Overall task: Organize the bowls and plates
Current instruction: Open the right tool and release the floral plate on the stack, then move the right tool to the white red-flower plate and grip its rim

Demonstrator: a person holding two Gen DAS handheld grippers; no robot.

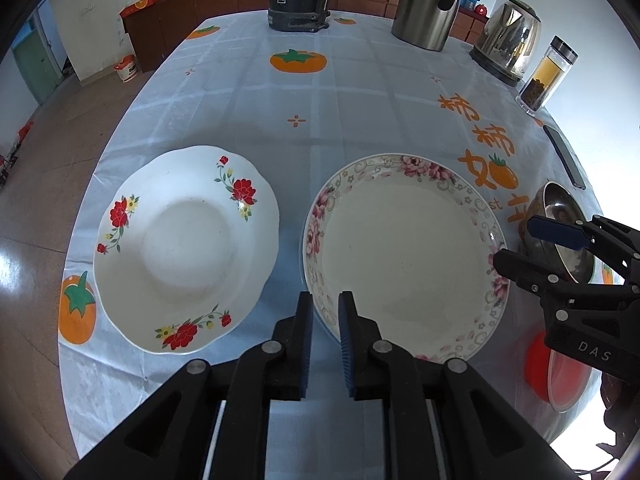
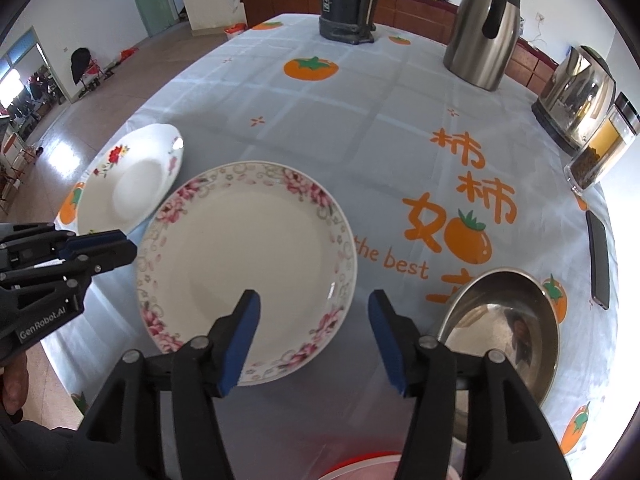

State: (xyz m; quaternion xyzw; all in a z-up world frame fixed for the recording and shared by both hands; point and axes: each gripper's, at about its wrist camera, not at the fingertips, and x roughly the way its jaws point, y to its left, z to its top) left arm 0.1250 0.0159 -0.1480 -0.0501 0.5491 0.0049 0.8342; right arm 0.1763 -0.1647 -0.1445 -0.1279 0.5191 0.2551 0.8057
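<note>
Black left hand-held gripper narrow beside pink-flowered plate; right hand-held gripper wide.

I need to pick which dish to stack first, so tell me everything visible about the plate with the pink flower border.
The pink-bordered plate is round, shallow and glossy, ceramic by its look, cream-white inside with pink blossoms and grey scrollwork round the rim. It lies flat and empty on the tablecloth, between the red-flowered plate and the steel bowl, touching neither. Nothing grips it.
</note>
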